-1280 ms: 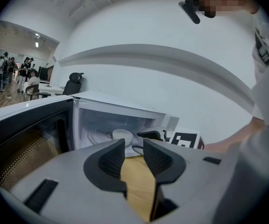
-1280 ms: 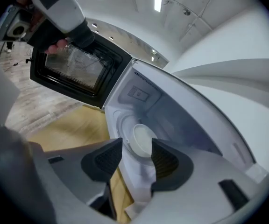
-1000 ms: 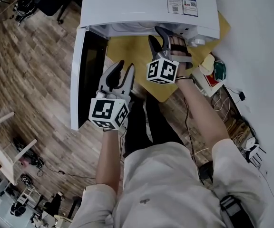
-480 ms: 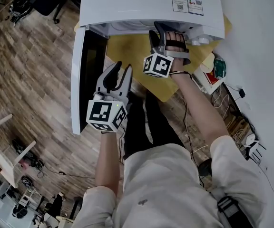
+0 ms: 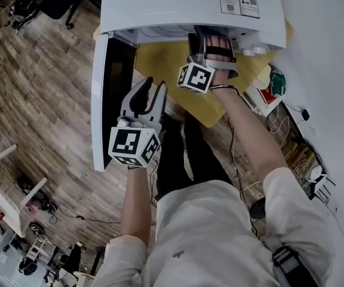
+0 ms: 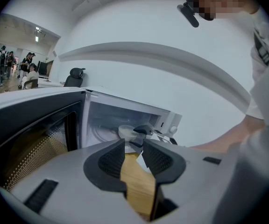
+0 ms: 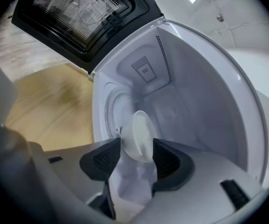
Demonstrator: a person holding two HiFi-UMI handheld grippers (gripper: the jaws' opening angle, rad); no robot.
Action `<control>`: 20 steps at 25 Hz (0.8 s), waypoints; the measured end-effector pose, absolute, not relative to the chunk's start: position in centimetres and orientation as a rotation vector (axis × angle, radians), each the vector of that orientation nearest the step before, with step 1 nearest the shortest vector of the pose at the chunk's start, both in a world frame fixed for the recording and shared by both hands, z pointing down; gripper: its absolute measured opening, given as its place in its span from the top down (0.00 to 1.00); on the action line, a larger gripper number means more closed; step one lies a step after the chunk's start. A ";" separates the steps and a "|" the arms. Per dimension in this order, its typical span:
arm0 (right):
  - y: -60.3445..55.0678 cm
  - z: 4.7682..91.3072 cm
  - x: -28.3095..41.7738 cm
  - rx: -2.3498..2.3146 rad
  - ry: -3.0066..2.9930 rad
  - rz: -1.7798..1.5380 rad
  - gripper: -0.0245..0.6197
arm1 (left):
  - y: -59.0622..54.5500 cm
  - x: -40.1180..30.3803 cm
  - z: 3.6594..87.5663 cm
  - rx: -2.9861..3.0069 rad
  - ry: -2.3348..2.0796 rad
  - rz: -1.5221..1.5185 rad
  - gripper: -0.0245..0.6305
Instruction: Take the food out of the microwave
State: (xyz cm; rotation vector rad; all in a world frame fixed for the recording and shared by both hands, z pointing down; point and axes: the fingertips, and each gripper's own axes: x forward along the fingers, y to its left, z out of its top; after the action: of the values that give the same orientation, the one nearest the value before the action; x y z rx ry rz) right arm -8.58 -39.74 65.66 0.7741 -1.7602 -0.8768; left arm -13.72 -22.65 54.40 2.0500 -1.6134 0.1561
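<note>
The white microwave [image 5: 184,5] stands on a yellow wooden table [image 5: 166,64], its door [image 5: 103,94] swung open to the left. Inside, a white bowl [image 7: 141,136] sits on the turntable; the same bowl [image 6: 125,130] shows in the left gripper view. My right gripper [image 7: 137,158] reaches into the cavity with its jaws opening. The bowl lies between the fingertips, and the pads do not press on it. In the head view the microwave's top hides that gripper's tips. My left gripper [image 5: 150,94] hovers open and empty outside, beside the door.
A green object [image 5: 276,82] and small packets lie at the table's right end by the white wall. Cables trail on the wooden floor [image 5: 40,70] below. The open door stands close to my left gripper's left side.
My right gripper has pushed further forward, into the microwave's opening, and rolled a little. The left gripper has stayed in place.
</note>
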 end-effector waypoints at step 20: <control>-40.1 66.5 -8.9 0.780 -1.660 -1.013 0.70 | -22.2 -13.2 55.0 2.058 -1.574 0.164 0.78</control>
State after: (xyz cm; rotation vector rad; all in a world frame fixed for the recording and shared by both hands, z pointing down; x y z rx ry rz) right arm -8.89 -40.06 66.46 0.7803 -1.6603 -1.0134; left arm -13.23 -22.24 54.99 2.0579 -1.5739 0.1637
